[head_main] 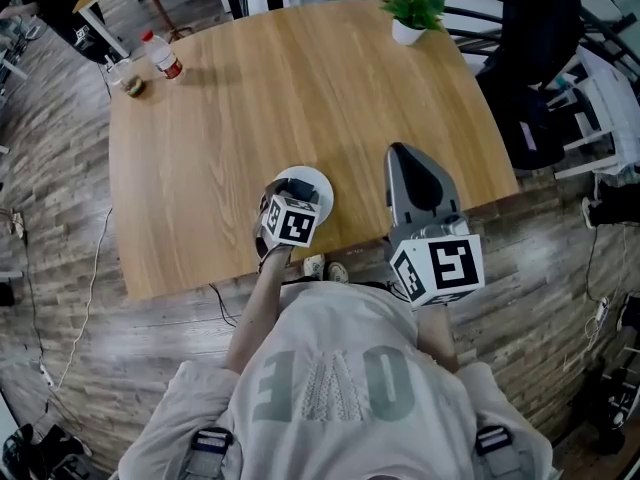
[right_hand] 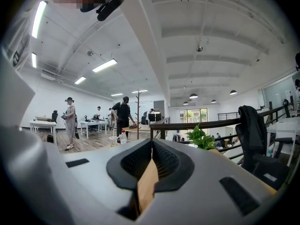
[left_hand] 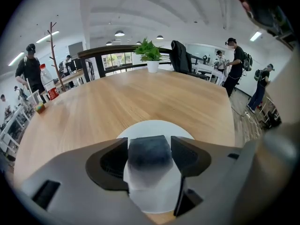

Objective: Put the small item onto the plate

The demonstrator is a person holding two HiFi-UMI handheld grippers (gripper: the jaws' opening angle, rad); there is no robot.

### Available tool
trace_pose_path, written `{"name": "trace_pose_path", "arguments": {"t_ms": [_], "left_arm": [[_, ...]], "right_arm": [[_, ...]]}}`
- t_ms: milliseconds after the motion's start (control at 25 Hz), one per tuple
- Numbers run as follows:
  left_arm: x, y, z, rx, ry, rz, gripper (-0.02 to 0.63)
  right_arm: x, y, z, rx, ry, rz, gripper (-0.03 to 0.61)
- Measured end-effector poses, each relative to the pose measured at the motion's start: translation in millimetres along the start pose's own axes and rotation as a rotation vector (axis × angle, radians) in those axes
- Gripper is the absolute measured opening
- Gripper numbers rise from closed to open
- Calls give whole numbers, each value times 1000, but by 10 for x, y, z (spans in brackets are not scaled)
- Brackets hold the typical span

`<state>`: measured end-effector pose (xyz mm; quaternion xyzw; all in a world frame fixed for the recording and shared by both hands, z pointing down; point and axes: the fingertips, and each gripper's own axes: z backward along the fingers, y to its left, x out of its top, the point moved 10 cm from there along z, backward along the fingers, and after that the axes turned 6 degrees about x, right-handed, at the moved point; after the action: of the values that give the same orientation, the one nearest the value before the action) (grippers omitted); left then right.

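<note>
pinching the small item (left_hand: 149, 153) over the plate (left_hand: 154, 128) — table (left_hand: 140, 93) edge close

The head camera looks steeply down from behind the left claw (head_main: 300, 190) and right claw (head_main: 401, 154), the left claw's camera skims low and close over the table (left_hand: 140, 93) ahead of it, the right's tilts up at the room, and all three share the potted plant (head_main: 408, 3) beyond them.

Premises: open-plan office, mezzanine level. Evidence:
- large wooden table (head_main: 300, 118), with a potted plant (head_main: 408, 8) at its 1 o'clock edge
- chair draped with a dark jacket (left_hand: 180, 55) at 2 o'clock
- coat stand (left_hand: 52, 50) at 10 o'clock
- white desks (right_hand: 44, 124) with people standing by them
- ceiling strip lights (right_hand: 104, 65)
- dark railing (right_hand: 206, 124)
- plank floor (head_main: 60, 298)
</note>
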<state>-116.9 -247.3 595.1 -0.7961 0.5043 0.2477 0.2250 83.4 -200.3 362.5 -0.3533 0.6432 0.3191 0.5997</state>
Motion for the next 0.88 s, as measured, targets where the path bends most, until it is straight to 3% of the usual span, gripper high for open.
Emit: {"name": "trace_pose_path", "arguments": {"t_ms": [160,400,520,640,880], "left_arm": [[20,-13,1,15,-31,10,291],[261,101,264,38,-210,87,291],[608,277,578,100,-360,123,259],[970,471,1033,202,-548,163,9],[1388,729,1982,264,-903,202,9]], "right_arm": [[-1,-8,1,4,-5,5,18],[-98,36,-7,20,-5,-3,18],[-32,36,-104,36,-15,10,18],[98,53,-218,65,-57,40,18],[310,91,-456,126,-155,85,18]]}}
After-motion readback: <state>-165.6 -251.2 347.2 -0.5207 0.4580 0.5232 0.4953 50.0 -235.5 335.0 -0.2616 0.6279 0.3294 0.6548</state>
